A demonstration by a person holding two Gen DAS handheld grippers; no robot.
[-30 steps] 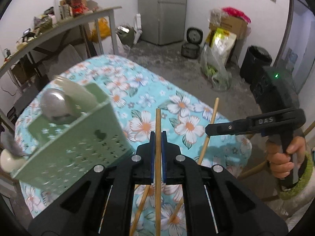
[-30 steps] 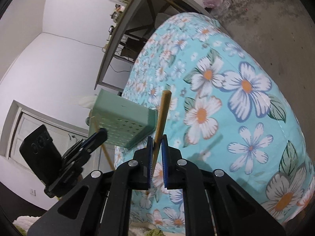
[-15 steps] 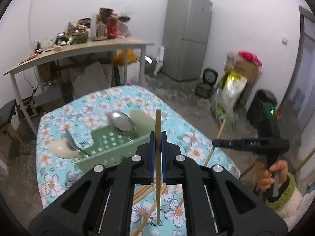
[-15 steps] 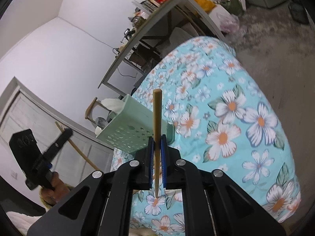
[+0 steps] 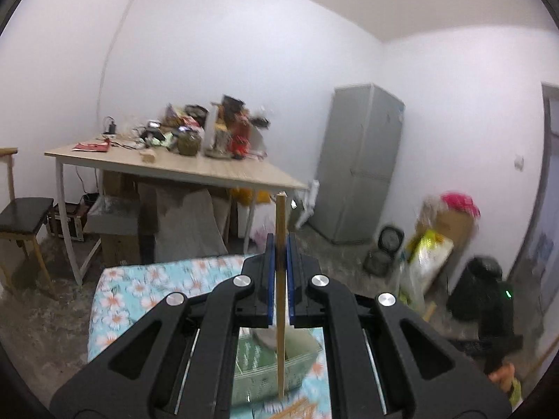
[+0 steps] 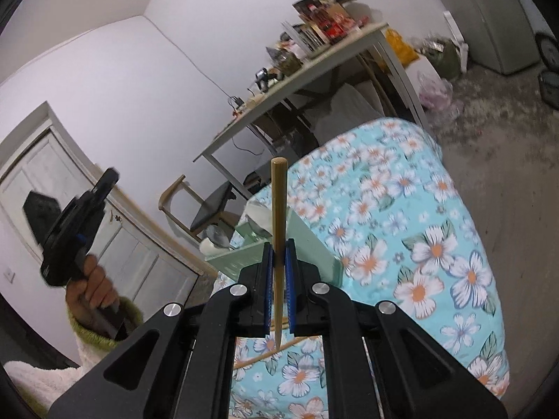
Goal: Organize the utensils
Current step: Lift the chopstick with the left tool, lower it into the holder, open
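Both grippers had tilted upward, each clamped on a chopstick [image 5: 280,279] held vertical, tip down, above the caddy [image 5: 276,366] for dropping in: left gripper [image 5: 279,248], right gripper [image 6: 278,255] with its chopstick [image 6: 278,216].

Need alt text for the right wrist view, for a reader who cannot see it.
The right gripper is shut on a wooden chopstick held upright above a green utensil basket on a flowered tablecloth. At left, a hand holds the left gripper.

Left tongs [image 5: 280,244] raised, clamped tight, right tongs [image 6: 278,248] likewise clamped
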